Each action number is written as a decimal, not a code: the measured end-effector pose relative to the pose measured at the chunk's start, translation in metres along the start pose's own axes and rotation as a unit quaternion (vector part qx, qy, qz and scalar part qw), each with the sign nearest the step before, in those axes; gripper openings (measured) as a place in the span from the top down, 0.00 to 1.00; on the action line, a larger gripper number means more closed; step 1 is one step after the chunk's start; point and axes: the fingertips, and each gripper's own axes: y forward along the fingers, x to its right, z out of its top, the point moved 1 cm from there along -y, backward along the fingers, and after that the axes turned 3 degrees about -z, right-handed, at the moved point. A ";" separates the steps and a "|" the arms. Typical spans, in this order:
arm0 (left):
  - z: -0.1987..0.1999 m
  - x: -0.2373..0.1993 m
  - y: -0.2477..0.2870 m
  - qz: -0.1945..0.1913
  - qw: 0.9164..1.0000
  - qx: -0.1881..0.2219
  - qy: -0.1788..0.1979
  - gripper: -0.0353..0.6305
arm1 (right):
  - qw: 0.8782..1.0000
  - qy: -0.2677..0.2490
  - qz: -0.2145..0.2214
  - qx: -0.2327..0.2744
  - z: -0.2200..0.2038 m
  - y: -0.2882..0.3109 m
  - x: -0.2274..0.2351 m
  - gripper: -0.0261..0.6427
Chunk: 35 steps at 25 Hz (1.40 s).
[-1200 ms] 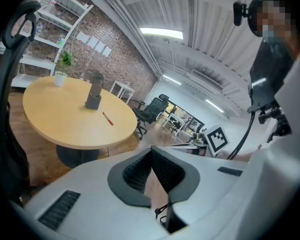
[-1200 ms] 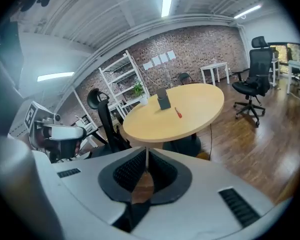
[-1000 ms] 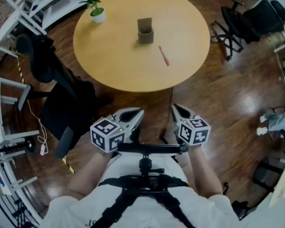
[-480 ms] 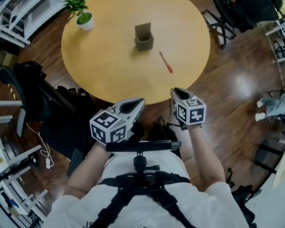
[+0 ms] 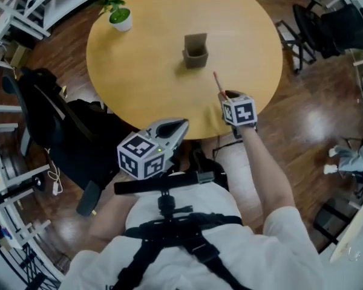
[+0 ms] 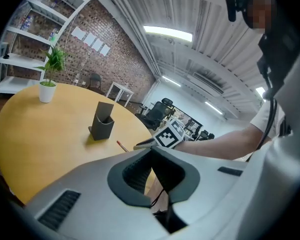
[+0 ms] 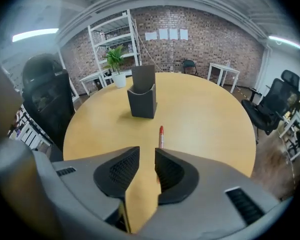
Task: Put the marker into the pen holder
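Note:
A red marker (image 5: 218,84) lies flat on the round wooden table (image 5: 145,71), a little to the right of and nearer than the dark grey pen holder (image 5: 195,50). My right gripper (image 5: 228,95) reaches over the table's near edge, its tips just short of the marker. In the right gripper view the marker (image 7: 161,135) lies straight ahead of the right gripper (image 7: 146,152), whose jaws are opening with nothing between them; the pen holder (image 7: 143,99) stands upright beyond. My left gripper (image 5: 181,124) hangs near my body, off the table, jaws together and holding nothing.
A small potted plant (image 5: 120,14) stands at the table's far left edge. Black office chairs (image 5: 45,107) stand left of the table and at the far right (image 5: 345,29). White shelving (image 5: 24,11) lines the left wall. The floor is dark wood.
My right gripper has moved forward from beside my body to over the table's near edge, close to the marker. The left gripper stayed near my body.

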 end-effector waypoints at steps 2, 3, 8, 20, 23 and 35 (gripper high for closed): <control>0.004 -0.002 0.008 0.005 1.000 0.000 -0.002 0.95 | 1.000 -0.016 0.005 -0.014 0.015 0.019 0.010 0.81; 0.005 -0.003 0.011 0.009 1.000 -0.001 -0.004 0.95 | 0.999 -0.025 0.008 -0.022 0.022 0.028 0.013 0.81; 0.004 -0.011 0.021 0.028 0.999 -0.007 -0.019 0.95 | 0.995 -0.066 0.016 -0.071 0.038 0.070 0.018 0.81; -0.003 -0.023 0.033 0.045 0.998 -0.022 -0.036 0.95 | 0.990 -0.061 0.084 -0.097 0.041 0.104 0.003 0.89; 0.000 -0.021 0.038 0.038 0.998 -0.023 -0.033 0.95 | 0.992 -0.054 0.075 -0.086 0.041 0.096 0.008 0.89; 0.006 -0.018 0.046 0.016 0.999 -0.023 -0.028 0.95 | 0.984 0.019 0.085 0.155 0.127 -0.004 0.005 0.89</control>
